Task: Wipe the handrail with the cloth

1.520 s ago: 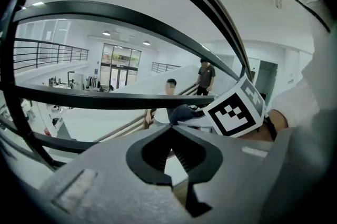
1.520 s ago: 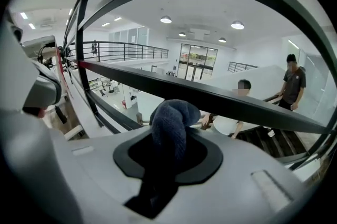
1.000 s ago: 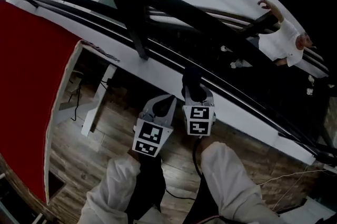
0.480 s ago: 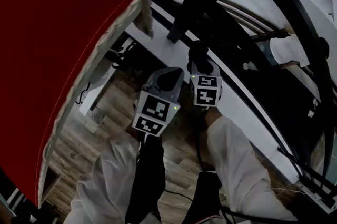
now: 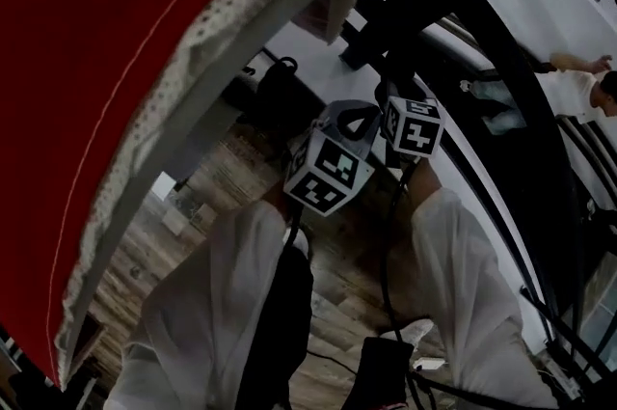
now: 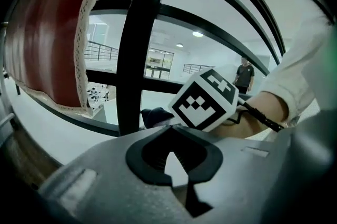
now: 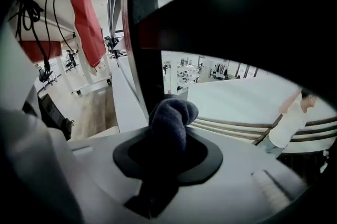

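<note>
far left of the black post (image 6: 134, 59) hangs a red drape (image 5: 96, 61) with a lace edge. my left gripper (image 6: 169, 132) sits just left of the post's foot, its jaws together with nothing between them. right of the post, my right gripper (image 7: 166, 139) is clamped on the dark cloth (image 7: 171, 116), which bunches up out of the jaws close to the post; i cannot tell whether it touches it. the handrail (image 7: 237, 17) arches well above the cloth. i judge i am at the approach step, not wiping yet. next i need to lift the cloth against the handrail, press it flat and slide it away from the post.
</note>
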Motion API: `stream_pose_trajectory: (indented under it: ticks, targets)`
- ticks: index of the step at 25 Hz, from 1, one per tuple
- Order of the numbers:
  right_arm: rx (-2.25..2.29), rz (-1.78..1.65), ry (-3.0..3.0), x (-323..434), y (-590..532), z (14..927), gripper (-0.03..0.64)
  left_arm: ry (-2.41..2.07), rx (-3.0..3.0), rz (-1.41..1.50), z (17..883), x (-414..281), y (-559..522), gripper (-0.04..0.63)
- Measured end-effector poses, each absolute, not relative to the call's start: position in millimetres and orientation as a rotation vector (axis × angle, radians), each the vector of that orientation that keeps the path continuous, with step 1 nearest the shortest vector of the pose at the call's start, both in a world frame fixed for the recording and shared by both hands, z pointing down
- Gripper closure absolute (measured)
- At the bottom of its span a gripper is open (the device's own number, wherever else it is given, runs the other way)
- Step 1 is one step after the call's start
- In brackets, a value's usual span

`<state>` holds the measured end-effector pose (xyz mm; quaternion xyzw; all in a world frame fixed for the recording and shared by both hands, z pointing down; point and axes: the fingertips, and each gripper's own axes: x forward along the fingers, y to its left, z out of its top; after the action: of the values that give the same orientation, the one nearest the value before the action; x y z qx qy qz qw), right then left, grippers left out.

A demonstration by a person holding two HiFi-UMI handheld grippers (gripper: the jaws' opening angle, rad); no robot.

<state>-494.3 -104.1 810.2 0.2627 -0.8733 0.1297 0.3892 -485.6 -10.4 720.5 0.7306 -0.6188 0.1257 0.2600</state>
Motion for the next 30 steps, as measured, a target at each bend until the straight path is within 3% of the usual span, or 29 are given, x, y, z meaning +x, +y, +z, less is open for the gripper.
stream_pose_trajectory:
  ticks: [7,17,30]
  targets:
    - [0.682,0.439,-2.216,-518,-121,848,0.526,-1.649,1.921,0.354,762,-495,-1,0.592]
    - [0.702,0.281,-2.146,-510,-119,844,0.525,-1.635,1.937,0.313,750,-485,17,0.592]
    - [0.769,0.319,-2.099,-387,-123,845,0.525,-1.548,1.983,0.334,741,-398,14,0.592]
